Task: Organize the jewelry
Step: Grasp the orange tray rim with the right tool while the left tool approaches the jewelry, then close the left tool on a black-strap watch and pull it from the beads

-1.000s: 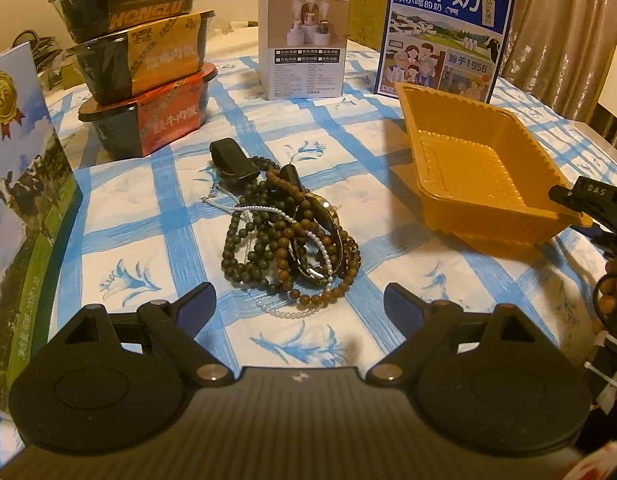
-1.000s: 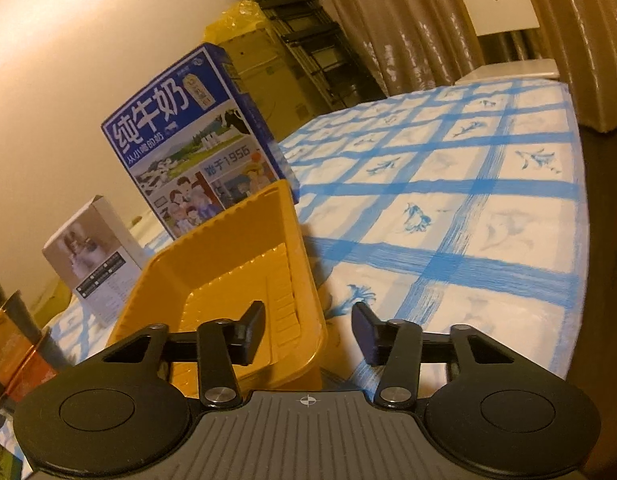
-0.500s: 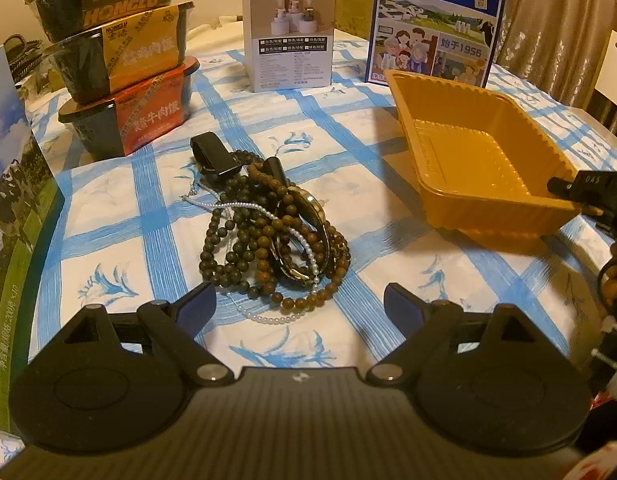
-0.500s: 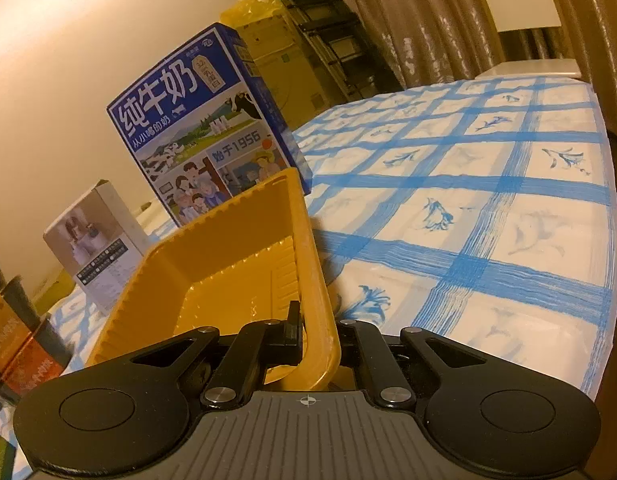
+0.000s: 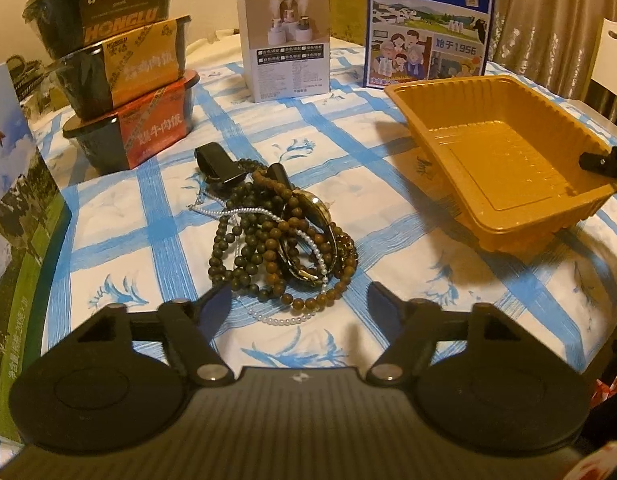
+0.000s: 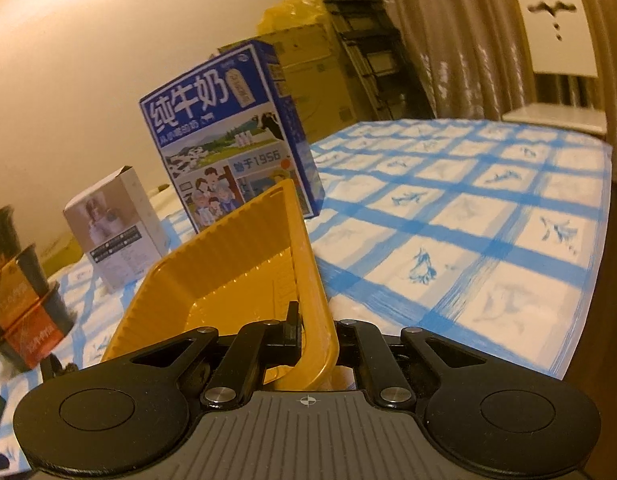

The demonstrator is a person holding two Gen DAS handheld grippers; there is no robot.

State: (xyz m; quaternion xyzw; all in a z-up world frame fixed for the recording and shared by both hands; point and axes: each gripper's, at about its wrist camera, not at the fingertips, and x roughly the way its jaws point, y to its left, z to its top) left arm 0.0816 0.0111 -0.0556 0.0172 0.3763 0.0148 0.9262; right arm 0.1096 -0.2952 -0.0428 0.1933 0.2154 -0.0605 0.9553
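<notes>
A table covered with a white cloth crossed by blue stripes and printed with blue flowers fills both views, with a plain pale wall and brownish curtains behind it. On the cloth lies a tangled heap of jewelry: strings of dark green and brown beads, a thin strand of small pearls and a watch with a dark strap. The heap sits near the middle of the table, just ahead of the left gripper. That gripper hovers over the cloth with its jaws apart and closing; the near end of the bead heap and the pearl strand lie between its tips, and the pads do not press on anything.

To the right of the heap, apart from it, is a yellow plastic tray with ribbed walls. The right gripper is clamped on the tray's near rim, one finger inside the wall and one outside, and the tray tilts, its near corner raised off the cloth.

Behind the tray stands a blue milk carton, beside it a small white box. Three stacked food bowls stand at the far left.
</notes>
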